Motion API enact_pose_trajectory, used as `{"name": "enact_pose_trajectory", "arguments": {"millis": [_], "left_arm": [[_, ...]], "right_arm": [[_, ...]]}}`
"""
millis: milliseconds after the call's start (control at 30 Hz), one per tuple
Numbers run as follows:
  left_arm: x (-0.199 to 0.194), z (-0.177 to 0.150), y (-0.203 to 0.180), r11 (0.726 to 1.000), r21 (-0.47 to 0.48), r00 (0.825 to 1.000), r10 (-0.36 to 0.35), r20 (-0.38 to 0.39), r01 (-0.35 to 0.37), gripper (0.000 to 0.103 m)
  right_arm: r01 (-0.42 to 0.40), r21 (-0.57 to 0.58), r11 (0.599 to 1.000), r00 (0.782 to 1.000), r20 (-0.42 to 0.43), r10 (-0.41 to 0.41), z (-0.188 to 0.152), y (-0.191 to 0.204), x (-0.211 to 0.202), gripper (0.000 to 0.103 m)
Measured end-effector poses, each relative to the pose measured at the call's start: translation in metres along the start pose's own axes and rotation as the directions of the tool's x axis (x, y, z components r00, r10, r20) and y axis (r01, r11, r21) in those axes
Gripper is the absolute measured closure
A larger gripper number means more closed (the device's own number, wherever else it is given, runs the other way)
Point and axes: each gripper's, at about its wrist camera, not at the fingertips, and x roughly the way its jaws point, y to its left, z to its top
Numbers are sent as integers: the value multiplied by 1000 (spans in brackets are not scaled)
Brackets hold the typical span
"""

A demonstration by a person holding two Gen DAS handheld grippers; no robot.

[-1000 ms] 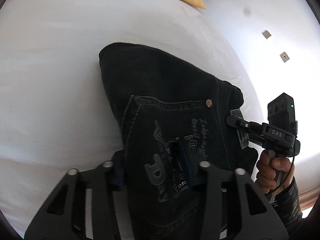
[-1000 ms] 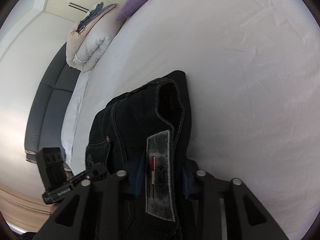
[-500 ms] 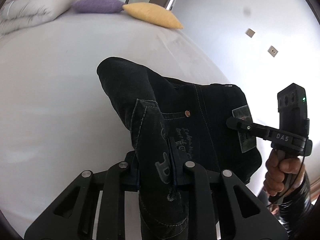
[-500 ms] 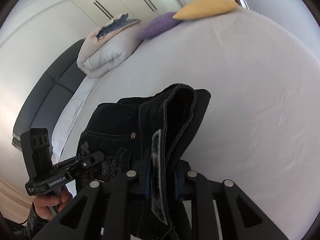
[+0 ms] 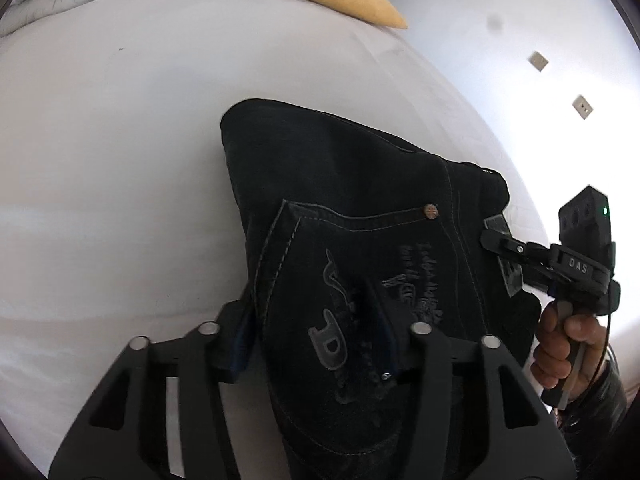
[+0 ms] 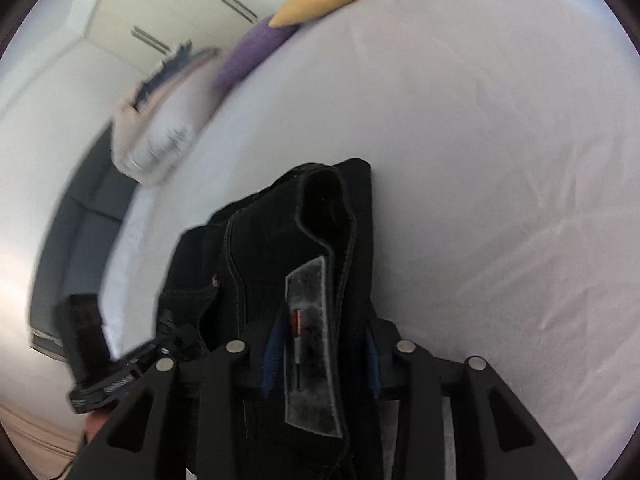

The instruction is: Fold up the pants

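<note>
Folded black jeans [image 5: 360, 216] lying in a compact bundle on the white bed sheet [image 5: 120, 160], waistband end nearest both claws; left gripper [image 5: 316, 344] straddling the embroidered back pocket [image 5: 352, 280] with jaws opening, denim between the pads but no longer pinched. Right gripper [image 6: 320, 360] likewise opening around the waistband edge bearing the grey leather patch [image 6: 312, 344], cloth between the spread pads, not squeezed. Apparently the release after laying down a fold; next, probably drawing both claws back clear of the cloth without dragging it, then checking whether another fold or smoothing is needed.
</note>
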Motion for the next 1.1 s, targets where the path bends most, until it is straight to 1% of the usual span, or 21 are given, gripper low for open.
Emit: {"name": "enact_pose_trajectory", "arguments": {"millis": [100,200,267,333,367,400,433,467,500,533,567,600,667,767,800,900,933,967,1033,1067,1100], "left_arm": [[0,-1,-1,1000,11,1000,15,14,-15,48],[-8,-2,-9,996,36,996,79,48,-81,48],[-28,-11,-18,987,59,984,141,104,-148,48],[-54,-29,-28,968,97,960,210,184,-231,47],[-68,-37,-35,952,114,939,251,236,-284,40],[-82,-45,-42,934,124,912,288,292,-335,29],[-101,-58,-53,903,130,864,337,374,-409,25],[-113,-65,-64,880,131,826,363,432,-456,18],[-128,-75,-75,856,128,779,383,497,-502,8],[-145,-87,-86,831,117,728,398,558,-544,3],[-154,-94,-97,819,109,699,403,590,-564,0],[-170,-104,-111,803,100,655,399,641,-587,0],[-194,-121,-127,782,80,593,397,700,-618,0],[-224,-137,-152,764,40,529,407,744,-644,0],[-237,-143,-159,759,17,503,414,759,-651,0],[-271,-158,-171,763,-47,446,426,787,-645,0],[-287,-166,-169,768,-61,438,426,792,-637,0],[-300,-169,-169,779,-69,441,422,792,-623,0],[-315,-174,-175,794,-58,469,414,780,-605,0],[-323,-177,-172,798,-62,473,416,777,-599,0],[-330,-180,-174,800,-71,474,421,773,-595,0]], "right_arm": [[-6,-16,1000,1000,22,7,-6,1,-6,62],[19,-12,1000,999,42,-18,-10,5,-16,51],[63,-6,998,995,74,-63,-16,8,-31,43],[107,-8,994,989,104,-106,-28,14,-46,34],[132,-12,991,984,124,-130,-36,17,-55,33],[155,-17,988,978,142,-151,-43,20,-64,33],[181,-23,983,970,168,-175,-51,24,-73,32],[200,-28,979,962,196,-191,-60,27,-84,32],[215,-31,976,952,231,-202,-69,33,-96,32],[230,-33,973,939,268,-213,-77,39,-109,29],[254,-32,967,922,311,-231,-87,47,-123,28],[270,-35,962,909,339,-243,-92,53,-131,26],[313,-56,948,871,415,-263,-106,72,-155,20],[389,-91,917,784,555,-278,-120,107,-195,6],[421,-101,902,737,618,-275,-127,123,-213,2],[481,-121,868,625,742,-243,-141,156,-252,0],[497,-127,858,589,776,-227,-146,166,-266,0],[510,-131,850,561,800,-213,-151,175,-277,0],[537,-139,832,505,843,-185,-161,196,-299,0],[547,-145,824,484,858,-170,-167,205,-308,0],[567,-155,809,453,879,-149,-174,217,-318,0]]}}
